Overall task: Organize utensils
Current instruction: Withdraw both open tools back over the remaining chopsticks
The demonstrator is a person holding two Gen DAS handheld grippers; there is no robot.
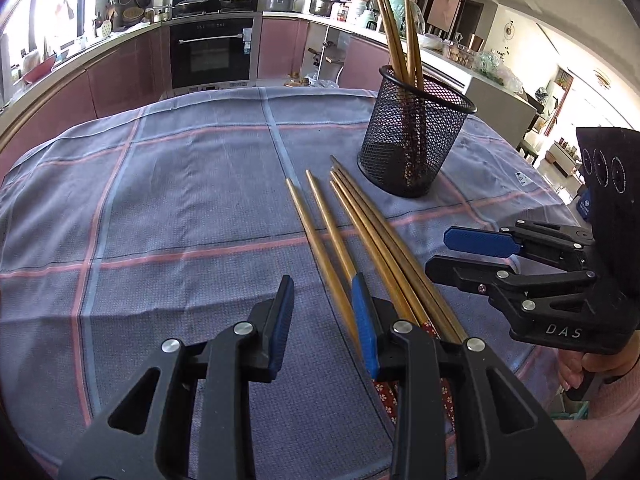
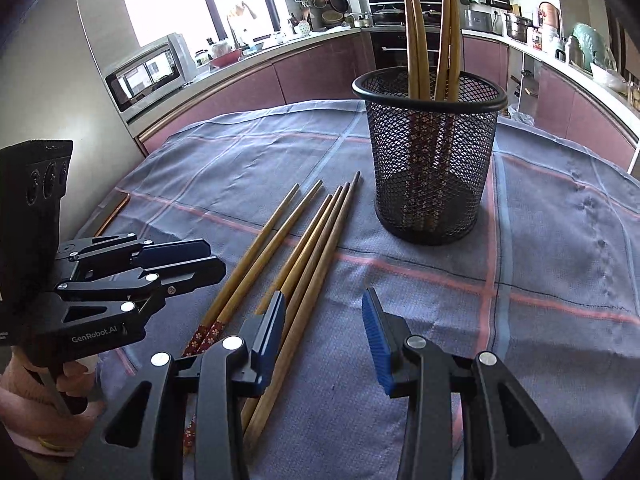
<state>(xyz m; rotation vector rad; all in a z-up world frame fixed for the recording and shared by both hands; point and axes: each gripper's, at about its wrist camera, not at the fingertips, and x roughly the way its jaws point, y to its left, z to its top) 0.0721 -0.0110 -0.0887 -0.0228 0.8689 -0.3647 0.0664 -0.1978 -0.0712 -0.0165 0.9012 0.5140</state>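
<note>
Four chopsticks (image 2: 430, 36) already stood in the mesh holder (image 2: 430, 160); five loose chopsticks (image 2: 304, 240) lay on the table (image 2: 560, 260) just beside it. My left tool (image 1: 322, 320) and right tool (image 2: 324, 340) hovered narrowly parted, holding nothing.

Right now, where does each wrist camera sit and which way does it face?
Left wrist: behind the left gripper, facing down-forward over loose chopsticks toward the mesh holder; right gripper and its hand show at right.
Right wrist: behind the right gripper, same aim; left gripper shows at left.
Shared: chopsticks, holder, checked cloth.
</note>
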